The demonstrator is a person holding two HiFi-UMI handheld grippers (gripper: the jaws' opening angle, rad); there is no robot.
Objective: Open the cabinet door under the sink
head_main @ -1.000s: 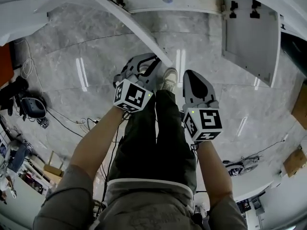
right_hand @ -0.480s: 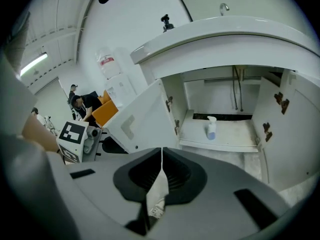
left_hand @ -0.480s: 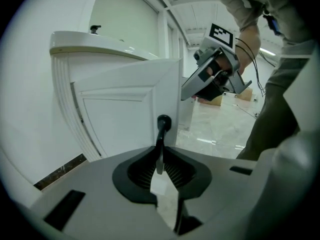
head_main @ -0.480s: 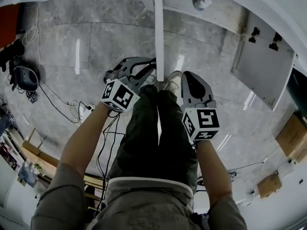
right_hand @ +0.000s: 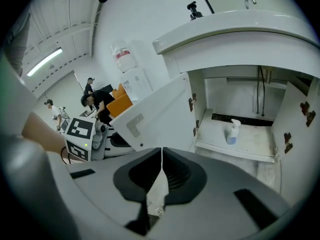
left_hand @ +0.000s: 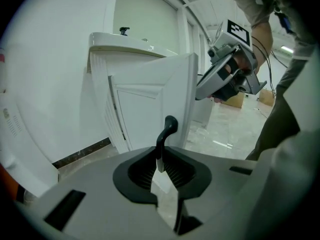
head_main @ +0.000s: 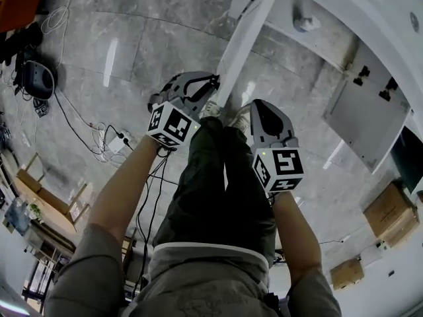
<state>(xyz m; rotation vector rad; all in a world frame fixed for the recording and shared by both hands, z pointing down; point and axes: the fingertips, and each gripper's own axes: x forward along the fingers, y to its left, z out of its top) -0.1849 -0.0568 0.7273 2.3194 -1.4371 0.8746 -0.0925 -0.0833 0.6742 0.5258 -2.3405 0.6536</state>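
My left gripper [left_hand: 161, 164] clamped on black handle [left_hand: 167, 131] near free edge of cabinet door [left_hand: 145, 99]; door stands wide open. My right gripper [right_hand: 161, 156] closed, empty, just beside door edge.

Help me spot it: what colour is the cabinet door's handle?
Black handle, clearest in the left gripper view.

The right gripper [right_hand: 161, 149] fills the bottom of the frame, its jaws closed together with nothing between them. Beyond it a white sink [right_hand: 235, 31] tops an open cabinet [right_hand: 225, 91], where a spray bottle [right_hand: 232, 132] stands upright on the bottom shelf. The cabinet door [right_hand: 160, 111] on the left stands swung wide, and the left gripper [right_hand: 107, 140], marker cube showing, sits just beside its outer edge
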